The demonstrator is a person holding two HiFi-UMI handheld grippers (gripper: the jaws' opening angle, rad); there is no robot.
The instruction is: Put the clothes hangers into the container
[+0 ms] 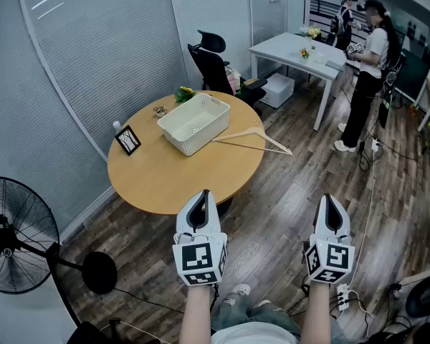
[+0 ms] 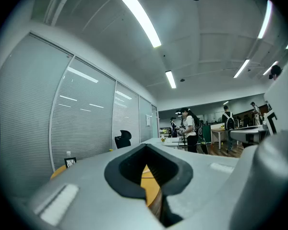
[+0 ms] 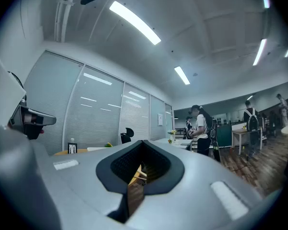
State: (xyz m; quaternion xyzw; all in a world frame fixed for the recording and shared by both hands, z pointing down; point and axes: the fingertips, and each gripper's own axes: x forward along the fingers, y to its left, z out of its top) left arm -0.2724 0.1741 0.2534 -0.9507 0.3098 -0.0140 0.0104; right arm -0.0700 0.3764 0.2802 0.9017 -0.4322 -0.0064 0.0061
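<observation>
Two pale wooden clothes hangers point(image 1: 255, 140) lie on the round wooden table point(image 1: 165, 178), just right of the white slotted container point(image 1: 194, 123); their ends reach past the table's right edge. Nothing shows inside the container. I stand in front of the table with both grippers held level over the floor, short of the table's near edge. The left gripper point(image 1: 203, 193) point(image 2: 145, 145) is shut and holds nothing. Further right, the right gripper point(image 1: 332, 198) point(image 3: 143, 142) is shut and holds nothing too.
A small photo frame point(image 1: 127, 140) and a little bottle point(image 1: 117, 126) stand at the table's left. A black office chair point(image 1: 213, 63) is behind the table, a floor fan point(image 1: 14, 235) at left. People point(image 1: 367, 70) stand by a white desk point(image 1: 301, 52). Cables and a power strip point(image 1: 342, 296) lie near my feet.
</observation>
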